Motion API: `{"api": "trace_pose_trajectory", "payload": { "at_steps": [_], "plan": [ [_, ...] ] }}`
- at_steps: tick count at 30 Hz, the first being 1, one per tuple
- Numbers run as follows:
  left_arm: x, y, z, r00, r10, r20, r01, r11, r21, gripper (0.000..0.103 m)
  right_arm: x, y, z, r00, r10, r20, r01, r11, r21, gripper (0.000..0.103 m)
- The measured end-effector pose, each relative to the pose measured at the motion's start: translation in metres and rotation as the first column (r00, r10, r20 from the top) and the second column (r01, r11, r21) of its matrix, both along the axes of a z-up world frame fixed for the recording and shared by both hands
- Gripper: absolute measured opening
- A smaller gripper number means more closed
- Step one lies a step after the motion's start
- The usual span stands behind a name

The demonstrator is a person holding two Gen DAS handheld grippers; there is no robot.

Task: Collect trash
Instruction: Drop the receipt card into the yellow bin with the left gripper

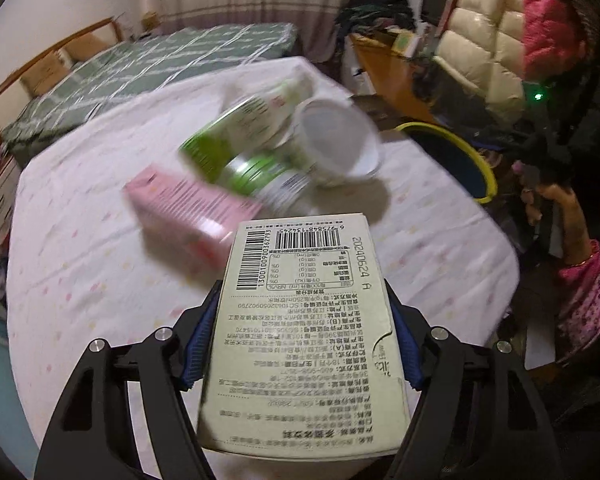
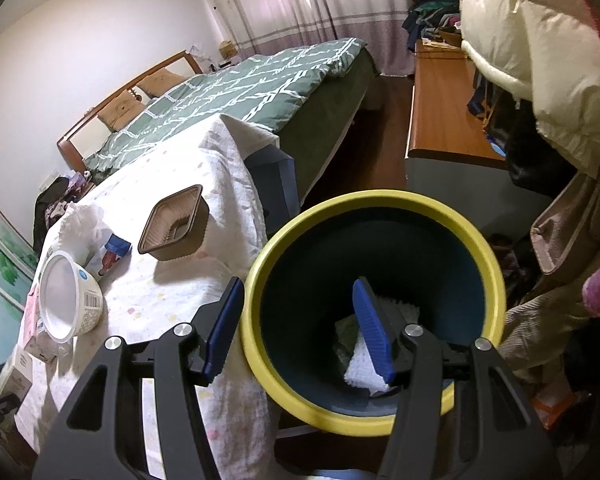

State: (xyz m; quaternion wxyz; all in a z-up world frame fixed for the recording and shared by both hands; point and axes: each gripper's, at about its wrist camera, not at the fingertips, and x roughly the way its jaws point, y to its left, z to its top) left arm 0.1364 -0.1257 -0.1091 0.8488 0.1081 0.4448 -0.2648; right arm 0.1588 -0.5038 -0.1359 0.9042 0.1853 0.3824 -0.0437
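Note:
My left gripper (image 1: 304, 312) is shut on a pale green printed carton (image 1: 308, 320) and holds it above the white tablecloth (image 1: 80, 264). Beyond it lie a pink box (image 1: 188, 208), green-and-white cans (image 1: 244, 148) and a white plastic cup (image 1: 336, 140) on its side. My right gripper (image 2: 300, 320) is open and empty over the yellow-rimmed blue trash bin (image 2: 496, 280), one finger inside it. White and green trash (image 2: 364, 372) lies at the bin's bottom. The bin (image 1: 452, 156) also shows at the table's right edge in the left wrist view.
A brown foil tray (image 2: 176, 224), a white cup (image 2: 64, 296), a crumpled white bag (image 2: 80, 220) and a small blue item (image 2: 114, 252) lie on the table. A green bed (image 2: 236, 88), a wooden desk (image 2: 444, 112) and hanging coats (image 2: 540, 60) surround it.

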Motion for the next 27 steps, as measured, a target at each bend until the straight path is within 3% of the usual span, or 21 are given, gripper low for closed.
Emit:
{"api": "trace_pose_trajectory", "payload": {
  "at_steps": [7, 13, 21, 27],
  "plan": [
    [0.017, -0.085, 0.022, 0.984, -0.171, 0.046, 0.173, 0.984, -0.031, 0.072, -0.033, -0.026, 0.005, 0.997, -0.069, 0.022, 0.069, 0.997, -0.015, 0.054],
    [0.039, -0.179, 0.025, 0.951, -0.307, 0.050, 0.309, 0.950, -0.039, 0.072, -0.064, -0.046, 0.010, 0.992, -0.126, 0.030, 0.127, 0.991, -0.050, 0.054],
    [0.069, -0.288, 0.005, 0.922, -0.386, 0.019, 0.386, 0.922, -0.014, 0.072, -0.089, -0.062, 0.005, 0.987, -0.162, 0.011, 0.162, 0.983, -0.081, 0.054],
    [0.091, -0.332, -0.021, 0.924, -0.382, -0.005, 0.382, 0.924, 0.008, 0.072, -0.098, -0.070, 0.001, 0.984, -0.178, 0.006, 0.178, 0.981, -0.081, 0.054]
  ]
}}
